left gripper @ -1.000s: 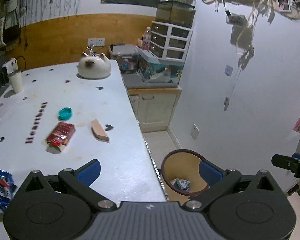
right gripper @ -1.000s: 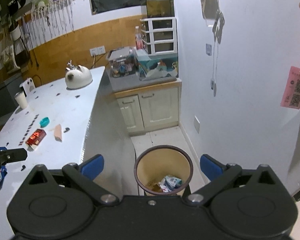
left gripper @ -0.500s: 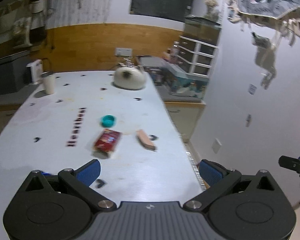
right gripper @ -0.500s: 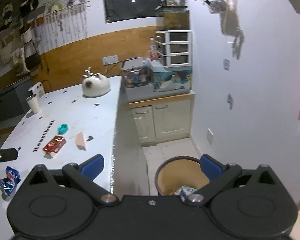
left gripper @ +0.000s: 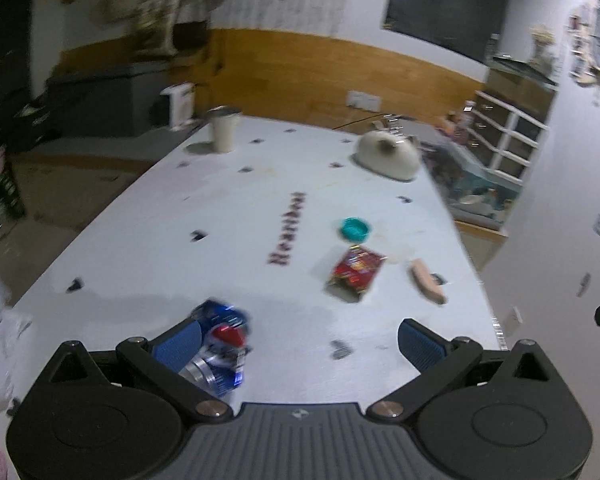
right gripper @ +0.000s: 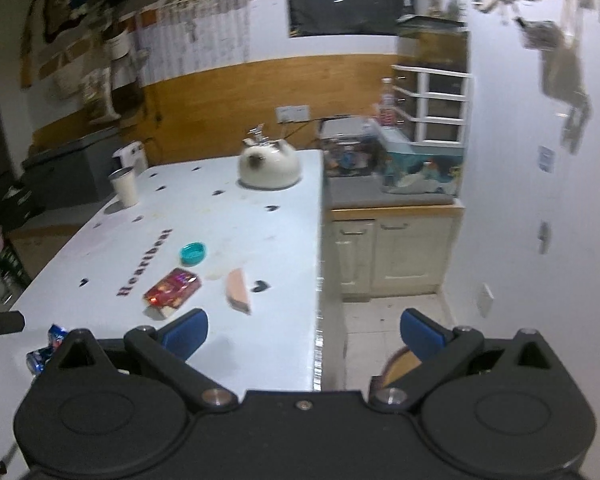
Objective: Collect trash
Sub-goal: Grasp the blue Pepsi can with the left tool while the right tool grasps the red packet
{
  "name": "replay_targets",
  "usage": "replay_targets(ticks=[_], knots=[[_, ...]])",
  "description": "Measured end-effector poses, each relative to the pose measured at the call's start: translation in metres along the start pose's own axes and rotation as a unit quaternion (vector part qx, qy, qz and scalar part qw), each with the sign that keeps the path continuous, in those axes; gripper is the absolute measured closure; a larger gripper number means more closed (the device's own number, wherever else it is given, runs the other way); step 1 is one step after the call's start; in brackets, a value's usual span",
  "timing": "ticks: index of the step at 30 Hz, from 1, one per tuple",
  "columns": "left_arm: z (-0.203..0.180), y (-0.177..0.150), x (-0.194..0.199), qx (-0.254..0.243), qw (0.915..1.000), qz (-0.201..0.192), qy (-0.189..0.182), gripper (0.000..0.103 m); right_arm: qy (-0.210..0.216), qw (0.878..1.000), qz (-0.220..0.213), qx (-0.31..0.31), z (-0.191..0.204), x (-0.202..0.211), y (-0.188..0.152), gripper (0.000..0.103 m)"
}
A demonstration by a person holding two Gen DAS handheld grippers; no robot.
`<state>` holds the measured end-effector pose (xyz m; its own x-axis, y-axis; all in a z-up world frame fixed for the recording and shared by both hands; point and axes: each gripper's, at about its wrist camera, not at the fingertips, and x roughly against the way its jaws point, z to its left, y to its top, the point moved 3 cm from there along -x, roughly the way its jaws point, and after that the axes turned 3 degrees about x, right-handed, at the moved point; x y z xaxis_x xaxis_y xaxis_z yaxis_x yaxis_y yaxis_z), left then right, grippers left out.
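While both grippers' fingers gape empty, the left gripper (left gripper: 298, 338) hovers beside a crushed can (left gripper: 220, 344).

Can (left gripper: 220, 344) left of wrapper (left gripper: 356, 270)

On the counter (left gripper: 236, 240): 1 crushed blue can (left gripper: 220, 344) near the front edge, 1 red snack wrapper (left gripper: 356, 268), 1 teal cap (left gripper: 355, 229), 1 pink flat piece (left gripper: 426, 286) near the right edge, 1 white cup (left gripper: 223, 129) at the far-left corner, 1 white kettle (left gripper: 388, 156) at the far-right corner. Floor: 1 bin (right gripper: 396, 372), partly hidden.
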<state>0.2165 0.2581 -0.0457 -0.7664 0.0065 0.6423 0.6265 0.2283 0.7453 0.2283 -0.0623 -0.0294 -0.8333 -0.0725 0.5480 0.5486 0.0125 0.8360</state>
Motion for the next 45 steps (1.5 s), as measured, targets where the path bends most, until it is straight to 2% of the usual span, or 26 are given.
replay_targets(ticks=[7,13,18,23,31,37,45], knots=[[0.048,-0.014,-0.021,0.042,0.9975,0.024,0.051,0.000,0.039,0.998,0.018,0.036,0.041,-0.036,0.012,0.000],[0.077,-0.019,-0.034,0.048,0.9961,0.033,0.066,0.000,0.059,0.996,0.033,0.051,0.063,-0.073,0.021,0.000],[0.085,-0.014,-0.049,0.010,0.9989,0.032,0.033,0.000,0.063,0.995,0.058,0.045,0.075,-0.113,0.028,0.000],[0.088,-0.009,-0.075,-0.048,0.9972,0.056,0.009,0.000,0.054,0.995,0.079,0.040,0.083,-0.158,0.034,0.000],[0.089,-0.008,-0.118,-0.132,0.9855,0.105,-0.017,0.000,0.061,0.991,0.117,0.008,0.100,-0.214,0.038,0.000],[0.082,-0.008,-0.136,-0.165,0.9772,0.129,-0.038,0.000,0.069,0.986,0.150,-0.036,0.119,-0.245,0.038,0.000],[0.074,-0.013,-0.156,-0.209,0.9620,0.163,-0.065,0.002,0.075,0.965,0.210,-0.137,0.150,-0.281,0.030,0.009]])
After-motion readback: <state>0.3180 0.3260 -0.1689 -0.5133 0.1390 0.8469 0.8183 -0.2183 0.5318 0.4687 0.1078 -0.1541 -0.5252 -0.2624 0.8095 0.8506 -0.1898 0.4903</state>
